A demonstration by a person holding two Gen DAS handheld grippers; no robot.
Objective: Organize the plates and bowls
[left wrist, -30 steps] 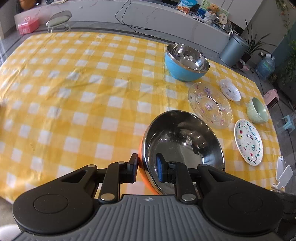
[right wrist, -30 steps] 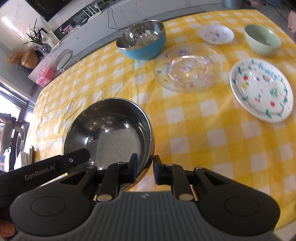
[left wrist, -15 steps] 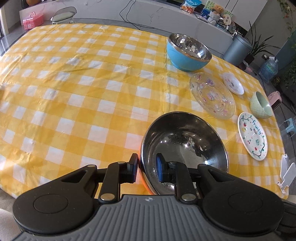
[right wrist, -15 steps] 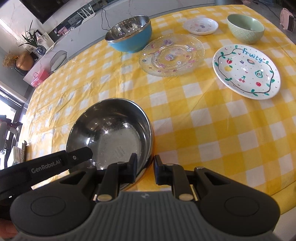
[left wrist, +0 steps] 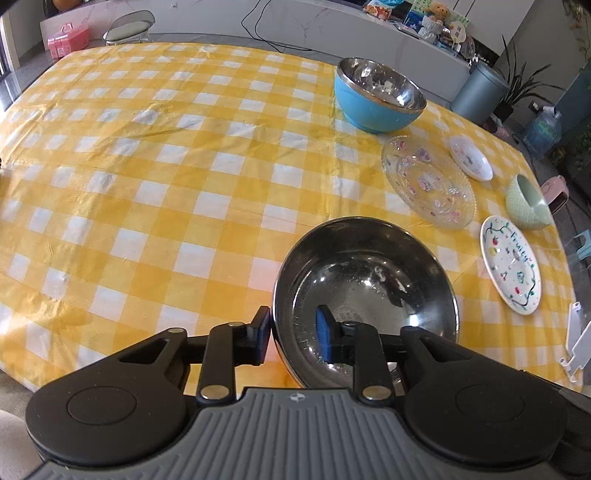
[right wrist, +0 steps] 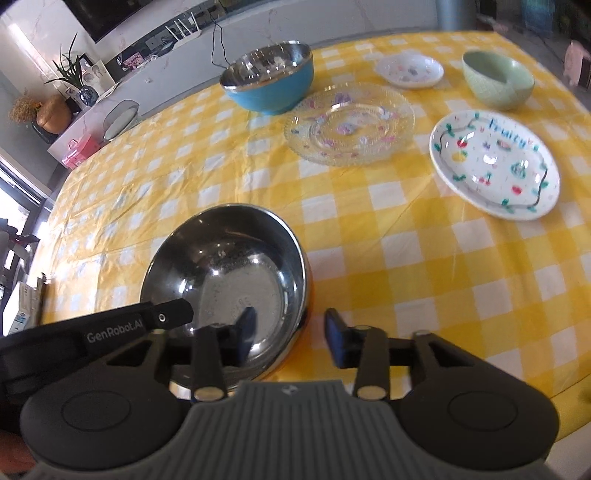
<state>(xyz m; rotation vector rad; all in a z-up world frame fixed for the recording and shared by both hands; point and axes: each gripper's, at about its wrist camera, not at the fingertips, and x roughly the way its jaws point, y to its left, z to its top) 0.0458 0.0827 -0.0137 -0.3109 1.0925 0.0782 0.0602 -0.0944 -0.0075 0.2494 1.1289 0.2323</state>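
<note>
A steel bowl with an orange outside (left wrist: 364, 286) sits near the table's front edge; it also shows in the right wrist view (right wrist: 229, 280). My left gripper (left wrist: 291, 338) has its jaws spread a little around the bowl's near rim, one inside and one outside. My right gripper (right wrist: 290, 339) is open, its jaws astride the bowl's right rim without pinching it. Farther back stand a blue steel-lined bowl (left wrist: 378, 96), a clear glass plate (left wrist: 428, 181), a small white dish (left wrist: 471, 158), a green bowl (left wrist: 526, 203) and a white "Fruity" plate (left wrist: 509, 269).
The table wears a yellow checked cloth (left wrist: 166, 177). A white counter (left wrist: 258, 22) runs behind it, with a grey bin (left wrist: 478, 92) and a water jug (left wrist: 543, 129) at the right. A pink box (left wrist: 68, 38) sits at the far left.
Both grippers were shut on the orange bowl's rim; now both have opened. Both cameras drew back a little and the bowl rests on the cloth.
</note>
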